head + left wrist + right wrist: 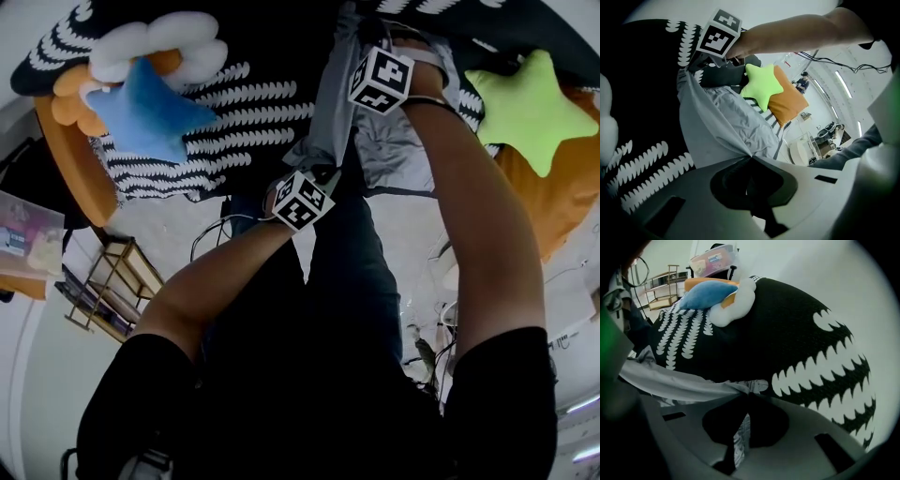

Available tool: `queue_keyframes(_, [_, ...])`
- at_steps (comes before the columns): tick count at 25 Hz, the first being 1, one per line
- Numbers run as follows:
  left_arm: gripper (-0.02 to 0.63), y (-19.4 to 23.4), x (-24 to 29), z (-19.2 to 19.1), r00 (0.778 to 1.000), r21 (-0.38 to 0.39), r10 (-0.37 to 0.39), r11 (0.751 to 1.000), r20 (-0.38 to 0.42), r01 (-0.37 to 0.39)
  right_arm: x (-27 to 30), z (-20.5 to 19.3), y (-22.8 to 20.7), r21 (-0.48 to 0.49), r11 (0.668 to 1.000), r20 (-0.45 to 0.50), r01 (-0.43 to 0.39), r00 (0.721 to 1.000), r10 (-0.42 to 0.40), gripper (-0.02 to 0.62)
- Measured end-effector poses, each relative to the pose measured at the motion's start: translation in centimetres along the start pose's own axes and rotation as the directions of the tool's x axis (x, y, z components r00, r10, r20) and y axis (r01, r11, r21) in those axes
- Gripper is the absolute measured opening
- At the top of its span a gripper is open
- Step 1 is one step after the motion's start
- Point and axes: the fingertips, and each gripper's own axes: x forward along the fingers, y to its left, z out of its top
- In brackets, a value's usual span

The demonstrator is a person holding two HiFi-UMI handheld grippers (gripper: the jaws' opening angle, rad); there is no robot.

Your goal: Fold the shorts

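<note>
The grey shorts (380, 150) hang stretched between my two grippers above a black bedspread with white toothed stripes (244, 103). My left gripper (309, 192) is nearer the person and is shut on one edge of the shorts (726, 126), the cloth bunching into its closed jaws. My right gripper (375, 70) is farther out and is shut on another edge of the shorts (679, 383), with a strip of fabric trailing down between its jaws. In the left gripper view the right gripper's marker cube (719, 37) shows beyond the cloth.
A blue star pillow (145, 112) and a white-and-orange flower pillow (159, 47) lie at the left of the bedspread. A green star pillow (525, 108) rests on an orange cushion (553, 206) at the right. A wooden rack (108, 291) stands on the floor at the left.
</note>
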Motion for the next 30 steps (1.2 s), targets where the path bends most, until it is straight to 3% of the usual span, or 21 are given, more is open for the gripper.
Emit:
queue_keyframes(11, [0.023, -6.6, 5.1, 5.2, 0.995, 0.004, -0.096, 0.995, -0.004, 0.096, -3.4, -8.7, -0.6, 0.029, 0.999, -0.025, 0.03, 0.999, -0.029, 0.009])
queue_keyframes(20, [0.023, -13.6, 9.8, 9.6, 0.982, 0.087, -0.187, 0.978, -0.011, 0.187, -5.1, -14.7, -0.2, 0.01, 1.0, -0.052, 0.029, 0.998, -0.029, 0.009])
queue_keyframes(30, [0.023, -16.6, 14.0, 9.7, 0.976, 0.121, -0.211, 0.969, -0.057, 0.216, -6.0, -21.1, 1.1, 0.046, 0.998, -0.089, 0.033, 0.996, -0.029, 0.009])
